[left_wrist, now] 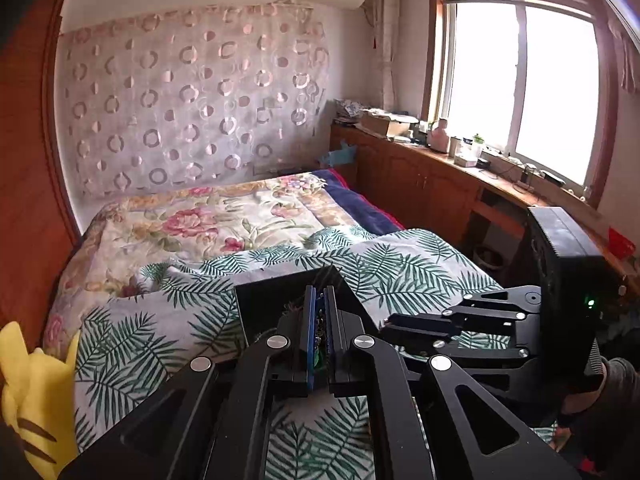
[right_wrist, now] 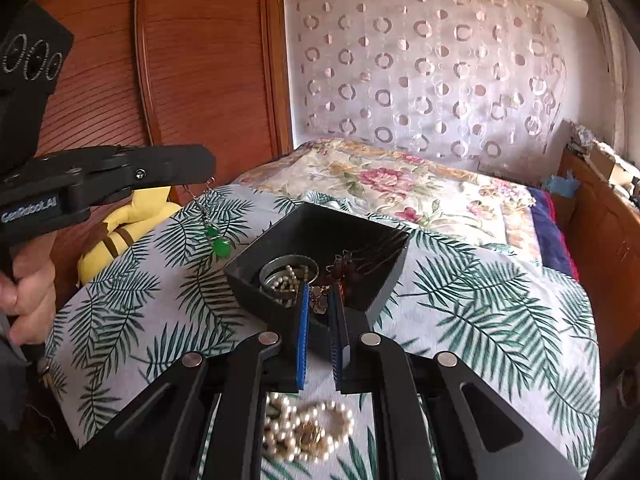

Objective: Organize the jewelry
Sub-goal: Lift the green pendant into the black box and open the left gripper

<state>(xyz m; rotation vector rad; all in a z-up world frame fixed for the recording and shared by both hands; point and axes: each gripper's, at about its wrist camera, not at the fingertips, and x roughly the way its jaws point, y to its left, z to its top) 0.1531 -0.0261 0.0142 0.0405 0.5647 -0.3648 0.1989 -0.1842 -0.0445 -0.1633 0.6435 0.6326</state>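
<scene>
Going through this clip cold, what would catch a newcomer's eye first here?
The green pendant necklace dangling from the left gripper above the palm-leaf bedsheet. Then the black tray of jewelry mid-bed, and the pearl necklace heaped on the sheet beneath the right gripper.

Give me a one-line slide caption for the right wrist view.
Left tool dangles a green pendant necklace beside the black tray of jewelry; pearls lie on the leaf-print cloth.

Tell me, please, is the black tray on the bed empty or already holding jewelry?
Holding jewelry: the black tray contains a round tin with pearl beads and a dark red piece.
</scene>
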